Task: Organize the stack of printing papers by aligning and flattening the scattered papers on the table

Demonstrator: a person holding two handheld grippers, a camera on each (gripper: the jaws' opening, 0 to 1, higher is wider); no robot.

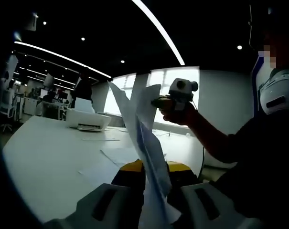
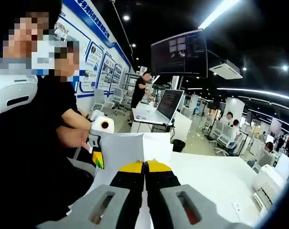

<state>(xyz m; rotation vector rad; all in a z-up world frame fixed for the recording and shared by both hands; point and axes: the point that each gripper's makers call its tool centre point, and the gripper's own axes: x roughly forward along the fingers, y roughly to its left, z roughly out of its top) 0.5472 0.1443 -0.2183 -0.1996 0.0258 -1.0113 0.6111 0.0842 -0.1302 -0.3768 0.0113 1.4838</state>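
A sheaf of white printing papers (image 1: 145,136) stands on edge in the air above the white table (image 1: 44,157). My left gripper (image 1: 155,167) is shut on its near edge, yellow tips on either side. The right gripper (image 1: 159,101), held in a person's hand, pinches the far upper edge. In the right gripper view my right gripper (image 2: 145,166) is shut on the same papers (image 2: 123,150), and the left gripper (image 2: 97,160) holds their left edge. Loose sheets (image 1: 118,155) still lie flat on the table.
A white printer (image 1: 88,119) stands at the far side of the table, with another sheet (image 1: 100,139) in front of it. The person's arm (image 1: 220,140) and body are close on the right. Desks, monitors (image 2: 169,102) and other people stand beyond the table (image 2: 216,176).
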